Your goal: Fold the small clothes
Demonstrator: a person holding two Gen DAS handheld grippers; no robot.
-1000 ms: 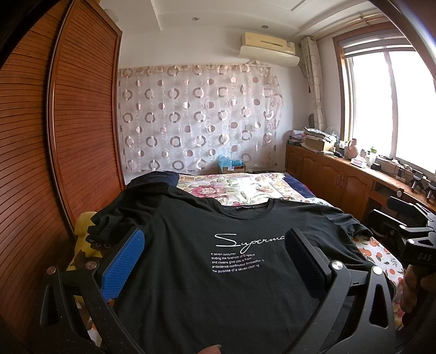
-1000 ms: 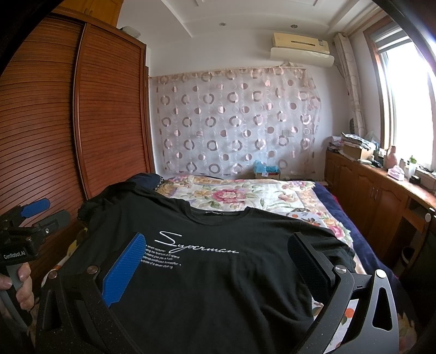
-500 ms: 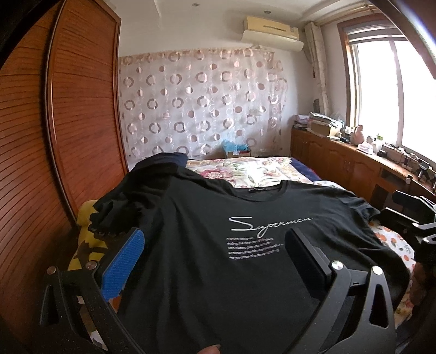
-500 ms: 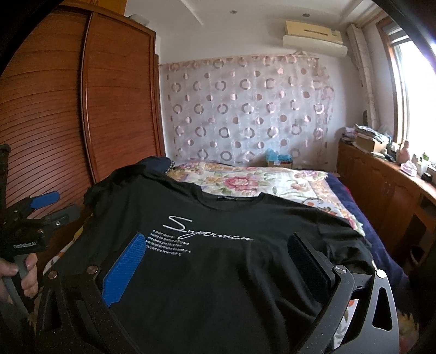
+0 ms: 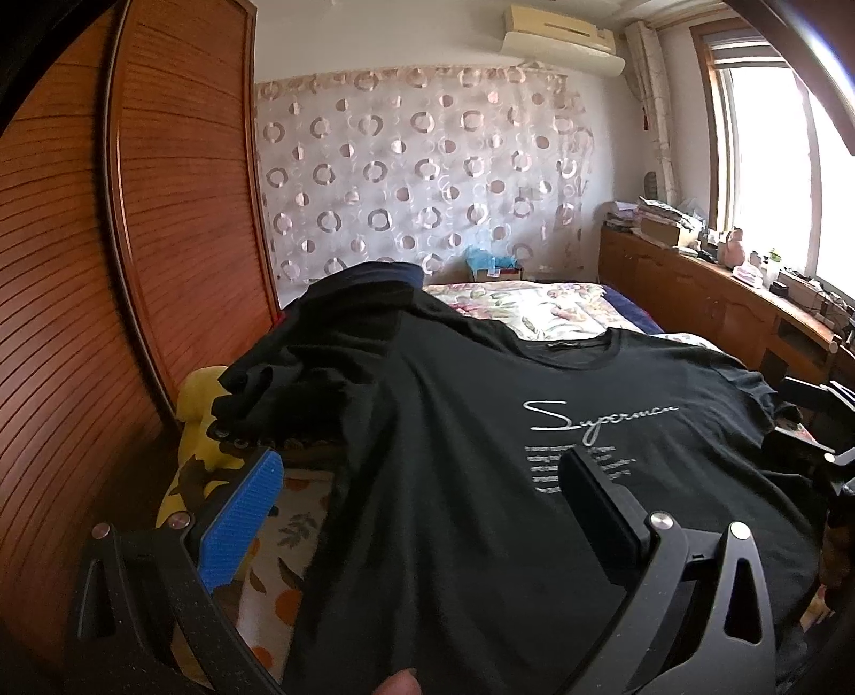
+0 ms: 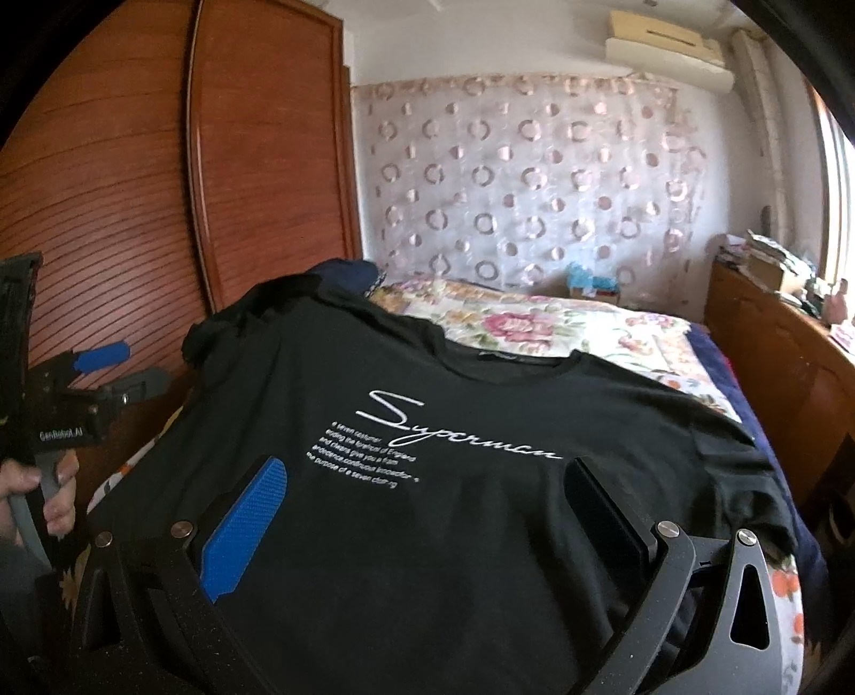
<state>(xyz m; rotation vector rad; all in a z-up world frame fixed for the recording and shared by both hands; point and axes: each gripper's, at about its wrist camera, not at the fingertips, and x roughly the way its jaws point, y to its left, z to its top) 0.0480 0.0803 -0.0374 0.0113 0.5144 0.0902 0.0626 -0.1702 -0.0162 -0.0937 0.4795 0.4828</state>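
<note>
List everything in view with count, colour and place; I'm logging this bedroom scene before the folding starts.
T-shirt: one, black with white print, spread flat on the bed.
Bed cover: one, floral, beyond the shirt.
Wardrobe: one, brown wood, on the left.
Curtain: one, pale with circles, back wall.
Air conditioner: one, cream, above the curtain.
Cabinet: one, brown, under the window, cluttered top.
Left tongs: open, above the shirt's left edge.
Right tongs: open, above the shirt.
</note>
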